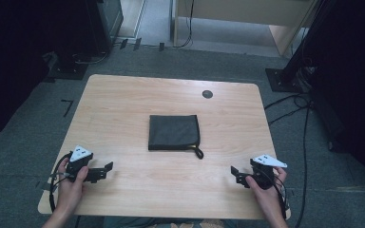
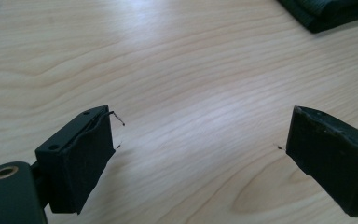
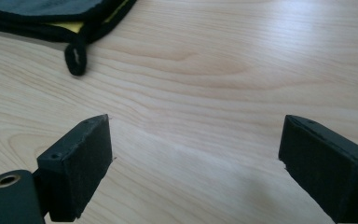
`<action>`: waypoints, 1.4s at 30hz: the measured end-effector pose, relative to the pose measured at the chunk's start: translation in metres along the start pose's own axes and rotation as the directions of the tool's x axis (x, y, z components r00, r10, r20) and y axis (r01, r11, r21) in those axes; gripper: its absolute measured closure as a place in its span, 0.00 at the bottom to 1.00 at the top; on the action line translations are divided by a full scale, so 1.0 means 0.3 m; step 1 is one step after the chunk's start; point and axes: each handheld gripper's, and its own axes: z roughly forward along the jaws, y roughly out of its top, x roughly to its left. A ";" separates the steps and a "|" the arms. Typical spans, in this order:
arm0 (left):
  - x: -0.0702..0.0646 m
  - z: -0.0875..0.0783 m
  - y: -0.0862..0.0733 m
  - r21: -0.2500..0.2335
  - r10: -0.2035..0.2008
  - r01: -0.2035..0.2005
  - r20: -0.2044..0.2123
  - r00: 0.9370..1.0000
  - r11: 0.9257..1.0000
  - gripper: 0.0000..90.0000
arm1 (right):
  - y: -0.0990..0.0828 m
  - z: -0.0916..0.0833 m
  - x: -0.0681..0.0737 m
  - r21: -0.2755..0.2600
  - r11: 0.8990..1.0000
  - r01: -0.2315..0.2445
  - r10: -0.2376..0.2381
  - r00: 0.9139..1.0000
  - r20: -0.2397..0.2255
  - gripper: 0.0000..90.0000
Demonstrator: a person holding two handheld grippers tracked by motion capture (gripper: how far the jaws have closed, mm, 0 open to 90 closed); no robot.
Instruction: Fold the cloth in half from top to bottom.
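High view: a folded dark cloth lies flat at the middle of the wooden table, and your two grippers rest at the near edge, well apart from it on either side. Your left gripper sits at the near left with its jaws pointing right, along the edge; your right gripper sits at the near right with its jaws pointing left. Both sets of jaws stand wide apart with nothing between them but bare wood. The cloth lies far and inward from each pair of fingers, so either reach would run diagonally toward the table's center. It reads as nearly square, so no long axis is clear. A small hanging loop trails from its near right corner. That corner looks closer to your right gripper, which makes the right hand the likelier one to get there first. Right gripper view shows the loop lying on the wood just beside the cloth's bound edge, with a sliver of yellow between the layers. Left gripper view catches a corner of the cloth at the far right. A small dark round disc sits in the tabletop toward the far edge. Grey carpet, cables and dark stands ring the table.
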 end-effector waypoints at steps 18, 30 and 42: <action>0.098 -0.100 -0.123 0.020 0.002 0.001 -0.127 0.992 1.000 0.08 | -0.134 -0.093 -0.157 0.031 0.997 -0.069 0.064 0.988 0.143 0.11; 0.073 -0.078 -0.122 0.042 0.045 -0.039 -0.139 0.989 0.998 0.07 | -0.155 -0.076 -0.164 0.043 0.999 0.003 -0.010 0.985 0.174 0.10; 0.074 -0.078 -0.122 0.043 0.043 -0.038 -0.137 0.990 0.998 0.07 | -0.155 -0.076 -0.166 0.041 0.999 0.001 -0.008 0.986 0.169 0.10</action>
